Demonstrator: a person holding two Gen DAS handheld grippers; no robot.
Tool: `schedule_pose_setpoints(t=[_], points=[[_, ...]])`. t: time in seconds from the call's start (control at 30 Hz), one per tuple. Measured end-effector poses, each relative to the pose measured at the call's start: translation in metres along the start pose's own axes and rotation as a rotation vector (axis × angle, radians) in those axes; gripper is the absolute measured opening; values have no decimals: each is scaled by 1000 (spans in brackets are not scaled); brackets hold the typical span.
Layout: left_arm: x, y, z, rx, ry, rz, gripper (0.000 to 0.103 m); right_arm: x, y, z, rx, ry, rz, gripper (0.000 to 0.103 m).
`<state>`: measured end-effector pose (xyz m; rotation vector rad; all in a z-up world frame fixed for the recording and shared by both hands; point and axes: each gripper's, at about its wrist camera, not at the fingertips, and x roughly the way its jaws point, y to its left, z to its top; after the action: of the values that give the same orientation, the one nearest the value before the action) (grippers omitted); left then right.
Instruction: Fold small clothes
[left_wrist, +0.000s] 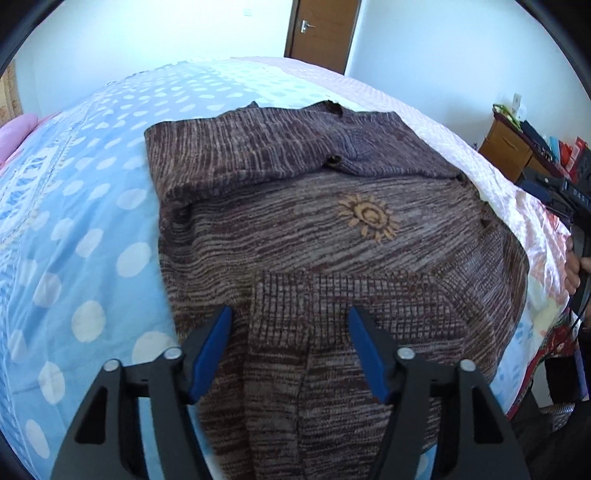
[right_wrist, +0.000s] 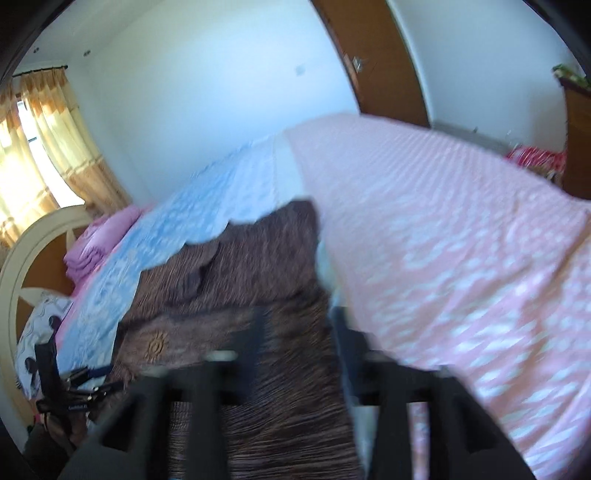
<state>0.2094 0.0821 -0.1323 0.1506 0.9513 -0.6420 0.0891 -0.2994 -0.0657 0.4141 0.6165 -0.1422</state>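
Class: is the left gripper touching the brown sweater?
Cannot tell. In the left wrist view the left gripper straddles the brown sweater, jaws open, no clear gap or contact.

White letters "DAS" on a dark device (left_wrist: 574, 194) at the right edge of the left wrist view; what follows them is cut off or too small to read. Small white print on the black gripper (right_wrist: 75, 400) at the lower left of the right wrist view: blurred, unreadable. Sun emblem on the sweater (left_wrist: 369, 218) carries no letters.
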Motion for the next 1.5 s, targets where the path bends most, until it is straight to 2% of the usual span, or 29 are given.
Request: schedule_pose_setpoints(t=[0.07, 0.17, 0.27, 0.5, 0.53, 0.57, 0.6, 0.63, 0.67, 0.7, 0.73, 0.83, 1.0, 1.2, 1.3, 1.5], points=[[-3, 1, -1, -28, -6, -7, 55, -6, -7, 3, -22, -10, -16, 61], [-6, 0, -2, -47, -8, -29, 54, 4, -4, -2, -90, 64, -33, 59], [-1, -6, 0, -16, 1, -5, 57, 27, 10, -15, -198, 145, -47, 56], [1, -5, 1, -39, -9, -11, 63, 74, 48, -45, -425, 246, -99, 56], [2, -7, 0, -30, -14, -3, 64, 74, 51, -47, -455, 231, -112, 52], [1, -9, -1, -22, -19, 7, 64, 73, 51, -48, -461, 237, -104, 34], [1, -11, -1, -17, -22, 16, 62, 70, 51, -48, -452, 244, -87, 25], [1, -14, -2, -15, -29, 26, 55, 69, 51, -47, -446, 242, -88, 14], [-1, -14, -3, -15, -32, 27, 46, 67, 51, -48, -450, 241, -97, 11], [-3, -15, -3, -15, -35, 32, 26, 64, 50, -47, -447, 241, -95, 11], [-6, -15, -3, -22, -42, 45, 13, 61, 50, -46, -436, 237, -92, 10], [-18, -9, -3, -75, -64, 8, 13, 43, 47, -40, -376, 193, -62, 10], [-42, -13, 7, -110, -140, 36, 13, 16, 47, -19, -275, 89, -17, 10], [-56, -2, 35, -189, -195, 109, 13, 4, 59, 6, -266, 8, -22, 10], [-51, 8, 47, -226, -197, 158, 13, 11, 69, 19, -296, -6, -38, 10], [-38, 30, 71, -278, -207, 201, 13, 27, 84, 45, -356, -38, -67, 10]])
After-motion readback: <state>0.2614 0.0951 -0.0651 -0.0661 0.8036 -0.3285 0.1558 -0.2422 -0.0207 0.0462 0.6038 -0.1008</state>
